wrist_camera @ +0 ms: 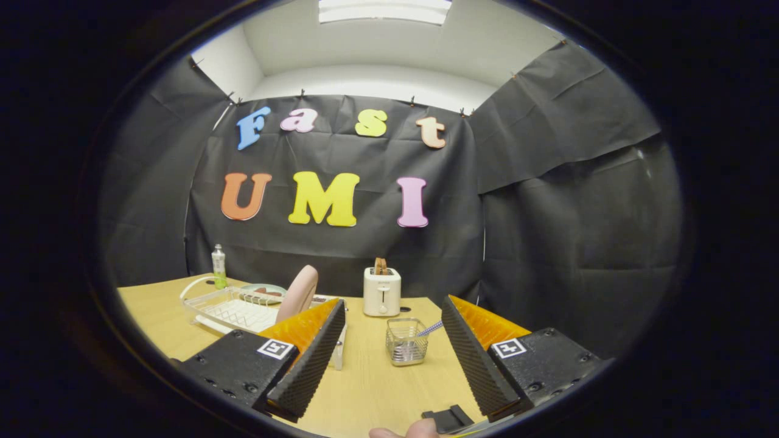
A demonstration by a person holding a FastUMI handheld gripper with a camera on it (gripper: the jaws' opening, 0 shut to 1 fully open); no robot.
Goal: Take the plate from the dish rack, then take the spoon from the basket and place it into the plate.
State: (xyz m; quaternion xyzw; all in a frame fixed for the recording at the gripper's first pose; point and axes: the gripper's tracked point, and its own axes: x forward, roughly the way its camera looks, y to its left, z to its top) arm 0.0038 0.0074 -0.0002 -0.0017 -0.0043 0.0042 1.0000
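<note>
2 fingers of my gripper (389, 359) are spreading wide apart, gripping nothing, with bare table (365, 389) between them. Just ahead, the basket (406, 342) is holding the spoon (429, 329); the pink plate (298, 294) is standing upright in the dish rack (234, 309) beyond my left finger. No readable labels.

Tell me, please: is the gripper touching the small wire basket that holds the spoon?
Apart. In the gripper view the gripper is open, and the wire basket stands on the table ahead between the fingers, with bare tabletop on both sides of it.
</note>
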